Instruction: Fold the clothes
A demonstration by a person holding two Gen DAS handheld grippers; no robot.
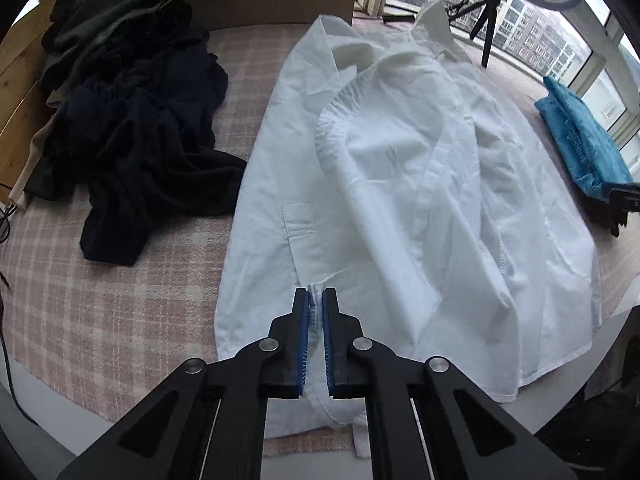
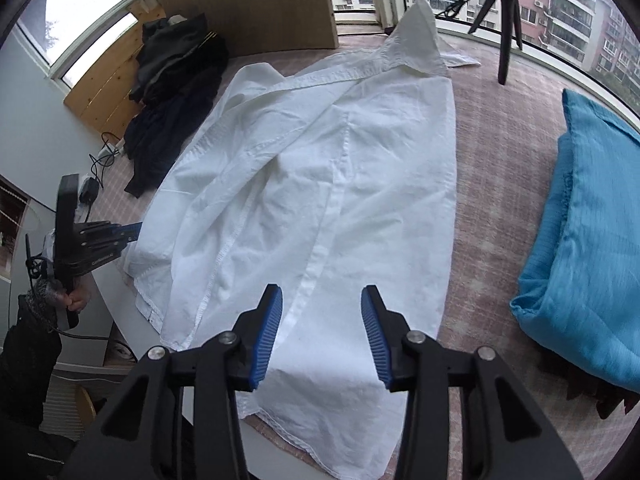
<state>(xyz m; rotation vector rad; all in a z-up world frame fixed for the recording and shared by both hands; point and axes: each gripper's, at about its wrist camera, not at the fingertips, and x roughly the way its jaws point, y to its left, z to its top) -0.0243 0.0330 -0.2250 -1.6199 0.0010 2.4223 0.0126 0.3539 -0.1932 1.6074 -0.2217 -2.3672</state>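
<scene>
A white button-up shirt (image 1: 400,184) lies spread on the pink checked cloth (image 1: 100,304), collar at the far end, one sleeve folded over its middle. My left gripper (image 1: 316,300) is shut on the shirt's near hem, with white fabric pinched between its blue pads. In the right wrist view the same shirt (image 2: 340,184) runs away from me. My right gripper (image 2: 322,300) stands open just above its near hem, nothing between its fingers. The left gripper (image 2: 132,232) shows at the shirt's left edge, held by a hand.
A heap of dark clothes (image 1: 132,128) lies at the left. A folded turquoise garment (image 2: 588,256) sits at the right. A black tripod (image 2: 506,20) stands by the windows, beside a cardboard panel (image 2: 248,4). Cables and a charger (image 2: 94,176) lie off the table's left edge.
</scene>
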